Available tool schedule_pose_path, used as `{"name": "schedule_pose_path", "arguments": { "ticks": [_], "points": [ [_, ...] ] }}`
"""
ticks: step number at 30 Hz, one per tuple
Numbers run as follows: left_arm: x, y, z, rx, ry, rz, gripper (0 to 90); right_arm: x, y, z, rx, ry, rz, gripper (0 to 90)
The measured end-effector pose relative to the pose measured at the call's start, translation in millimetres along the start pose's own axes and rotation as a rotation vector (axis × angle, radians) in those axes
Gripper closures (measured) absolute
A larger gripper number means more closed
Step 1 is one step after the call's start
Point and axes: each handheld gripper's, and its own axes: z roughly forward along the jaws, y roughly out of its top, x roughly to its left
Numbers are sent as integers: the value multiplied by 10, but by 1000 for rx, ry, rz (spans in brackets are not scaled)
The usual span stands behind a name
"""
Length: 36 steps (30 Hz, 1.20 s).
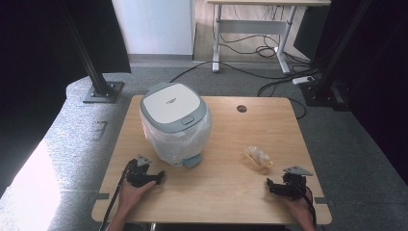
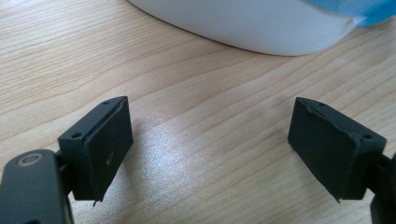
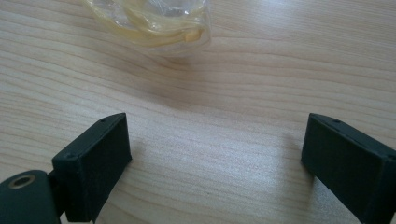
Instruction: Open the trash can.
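A white bin with a grey-rimmed lid and a clear liner stands on the left half of the wooden table. Its white base fills the top of the left gripper view. A crumpled clear yellowish wrapper lies right of centre, and it shows just ahead of the jaws as the wrapper in the right gripper view. My left gripper rests near the front edge below the bin, jaws wide open over bare wood. My right gripper rests at the front right, open and empty.
A round cable hole sits near the table's far edge. Beyond the table are grey carpet, a desk frame with cables, and black stand bases at both far corners.
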Motion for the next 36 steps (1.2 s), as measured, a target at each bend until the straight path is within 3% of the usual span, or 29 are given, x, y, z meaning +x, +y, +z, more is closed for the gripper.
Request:
{"name": "schedule_pose_path", "arguments": {
  "ticks": [11, 15, 17, 22, 23, 24, 29, 36],
  "points": [
    [-16, -15, -28, 1, 4, -1, 144, -1, 4, 4, 0, 1, -1, 72],
    [1, 17, -142, -45, 10, -18, 192, -2, 5, 5, 1, 1, -1, 72],
    [13, 45, -245, -91, 5, -35, 244, -2, 5, 5, 1, 1, -1, 72],
    [10, 104, -441, -168, -30, -68, 479, -2, 5, 5, 1, 1, 0, 72],
    [8, 115, -473, -179, -42, -76, 565, -2, 5, 6, 1, 1, -1, 72],
    [7, 125, -505, -189, -57, -80, 565, -2, 5, 6, 1, 1, -1, 72],
    [9, 181, -708, -244, -109, -91, 775, -2, 5, 6, 1, 1, -1, 72],
    [-10, 264, -902, -285, -145, -76, 893, -2, 5, 6, 1, 1, -1, 72]
  ]
}}
